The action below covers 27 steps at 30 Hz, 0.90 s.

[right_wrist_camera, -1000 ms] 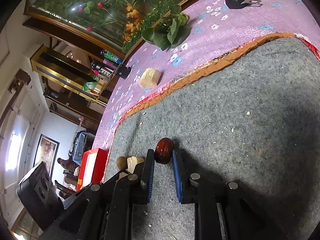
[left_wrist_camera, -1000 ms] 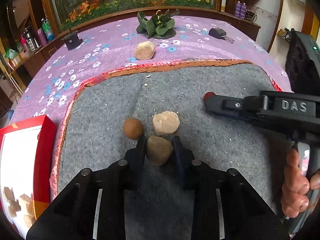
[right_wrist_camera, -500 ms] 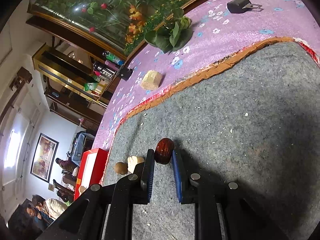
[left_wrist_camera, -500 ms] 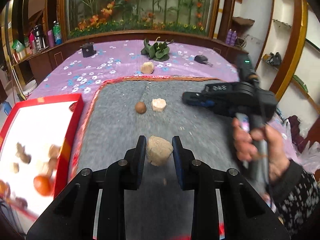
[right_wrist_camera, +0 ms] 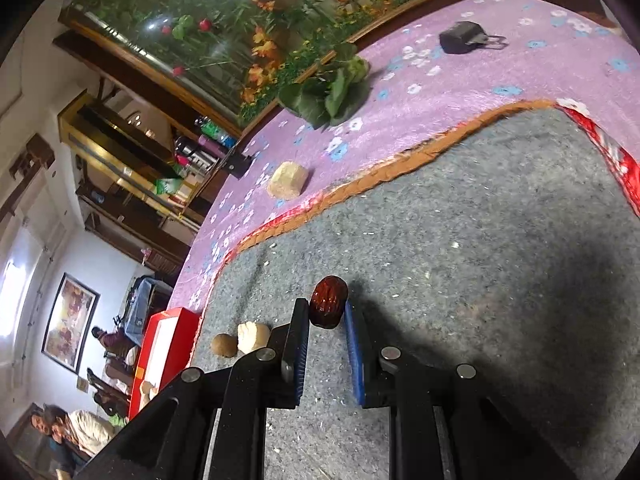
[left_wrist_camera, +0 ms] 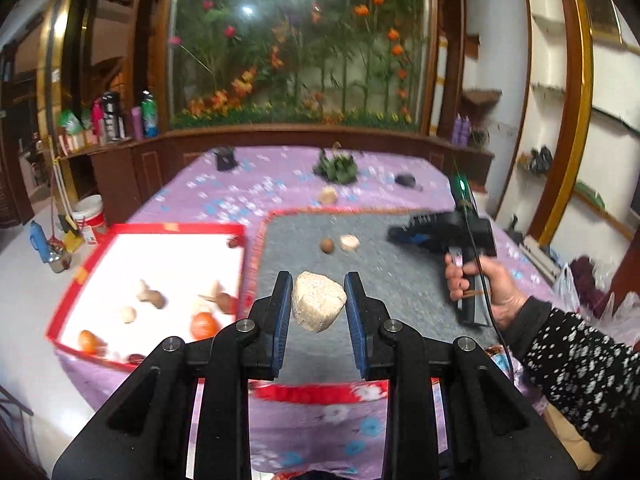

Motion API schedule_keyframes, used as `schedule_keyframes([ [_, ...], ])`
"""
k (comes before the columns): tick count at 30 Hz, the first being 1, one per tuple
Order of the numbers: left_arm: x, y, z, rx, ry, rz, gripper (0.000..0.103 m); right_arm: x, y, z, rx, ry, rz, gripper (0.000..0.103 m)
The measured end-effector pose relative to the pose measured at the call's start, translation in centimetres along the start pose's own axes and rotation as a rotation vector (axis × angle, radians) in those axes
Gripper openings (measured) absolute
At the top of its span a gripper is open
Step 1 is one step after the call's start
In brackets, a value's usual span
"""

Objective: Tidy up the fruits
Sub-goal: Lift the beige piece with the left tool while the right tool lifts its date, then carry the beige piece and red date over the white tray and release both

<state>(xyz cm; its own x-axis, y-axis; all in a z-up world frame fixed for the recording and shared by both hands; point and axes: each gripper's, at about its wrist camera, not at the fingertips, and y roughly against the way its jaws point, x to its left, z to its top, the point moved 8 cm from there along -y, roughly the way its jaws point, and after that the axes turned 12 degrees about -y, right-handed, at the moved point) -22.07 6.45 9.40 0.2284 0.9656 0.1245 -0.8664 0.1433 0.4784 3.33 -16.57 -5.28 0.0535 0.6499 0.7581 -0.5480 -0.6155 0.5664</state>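
- The left gripper (left_wrist_camera: 318, 312) is clamped on a pale lump (left_wrist_camera: 318, 307), pads flat against its two sides, and holds it in the air above the near edge of the grey mat (left_wrist_camera: 400, 280). The lump looks dry, grainy and crumbly, and probably light; I judge a moderate squeeze across its broad middle is enough, since its corners might flake.
- The lump is blocky with no clear long axis. Its wider flat face is up and its narrower end hangs below the pads.
- The right gripper (right_wrist_camera: 326, 316) is closed almost fully on a dark red date (right_wrist_camera: 328, 307), pinched at the very fingertips, low over the mat. The date's skin is glossy and wrinkled, so it looks firm but slippery; a deeper hold at mid-body would be safer.
- The date's long axis runs along the fingers, pointing away from the camera.
- To the left of the mat lies the red-rimmed tray (left_wrist_camera: 160, 229), with several fruits in it.
- Farther out on the mat sit a brown round fruit (left_wrist_camera: 327, 245) and a pale chunk (left_wrist_camera: 349, 242), close together.
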Motion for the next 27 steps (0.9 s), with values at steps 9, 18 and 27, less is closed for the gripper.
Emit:
schedule_keyframes([
  [9,7.7,7.2,-0.8,-0.099,0.092,0.156,0.026,2.3,2.2,-1.8,0.006,-0.092,0.06,0.017],
  [18,9.9,10.2,-2.3,-0.14,0.138,0.212,0.026,13.2,2.1,-7.8,0.099,0.023,0.187,0.017],
  [27,10.3,10.7,-3.3,-0.135,0.147,0.216,0.026,23.1,-0.6,-12.5,0.186,0.178,0.226,0.017],
])
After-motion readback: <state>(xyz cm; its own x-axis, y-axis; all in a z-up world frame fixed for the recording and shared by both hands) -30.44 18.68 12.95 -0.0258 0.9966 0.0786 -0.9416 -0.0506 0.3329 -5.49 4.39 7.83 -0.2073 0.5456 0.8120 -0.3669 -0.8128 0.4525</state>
